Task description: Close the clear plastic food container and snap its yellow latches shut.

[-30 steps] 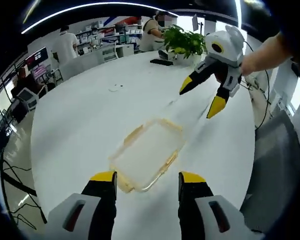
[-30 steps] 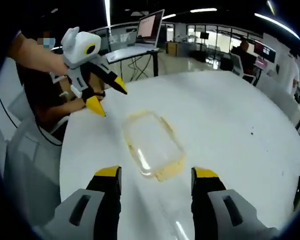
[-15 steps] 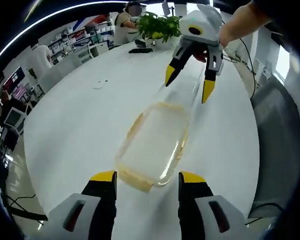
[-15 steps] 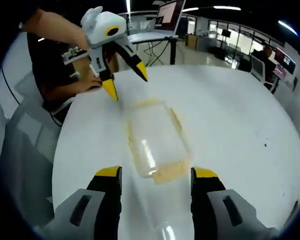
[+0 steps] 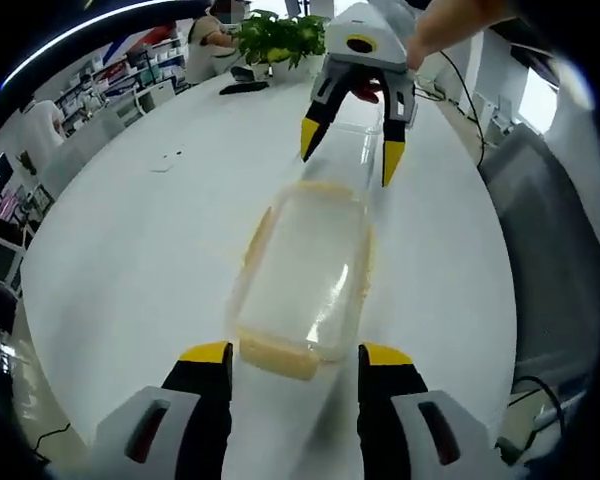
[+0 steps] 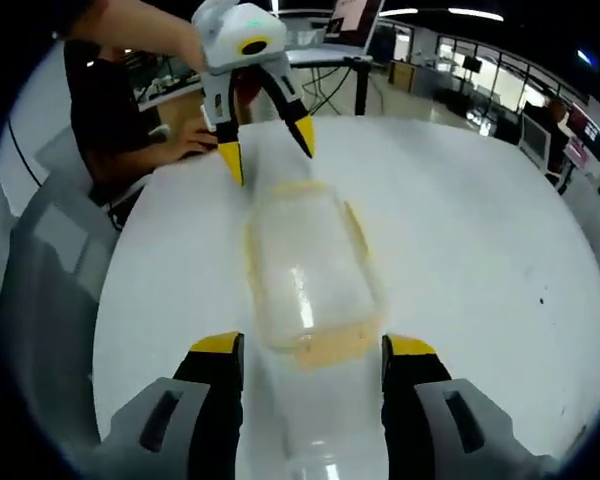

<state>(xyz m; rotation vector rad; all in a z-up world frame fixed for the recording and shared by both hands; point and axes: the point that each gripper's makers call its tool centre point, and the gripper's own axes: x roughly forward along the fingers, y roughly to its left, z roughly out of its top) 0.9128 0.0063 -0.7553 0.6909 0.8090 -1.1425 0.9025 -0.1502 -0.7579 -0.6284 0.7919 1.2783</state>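
While both claws gape, container (image 5: 305, 270) bears no label.

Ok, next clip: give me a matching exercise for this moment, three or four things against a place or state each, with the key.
Things:
1. clear container
2. left gripper
3. right gripper
4. potted plant

Places or states:
A. on the far part of the white table, behind the right gripper in the left gripper view
B. lid on, lying lengthwise between the two grippers
C. open, its jaws at one end of the container, a dark chair on its right
D. open, its jaws at the opposite end, a laptop far beyond it

Pairs: 1-B, 2-C, 3-D, 4-A
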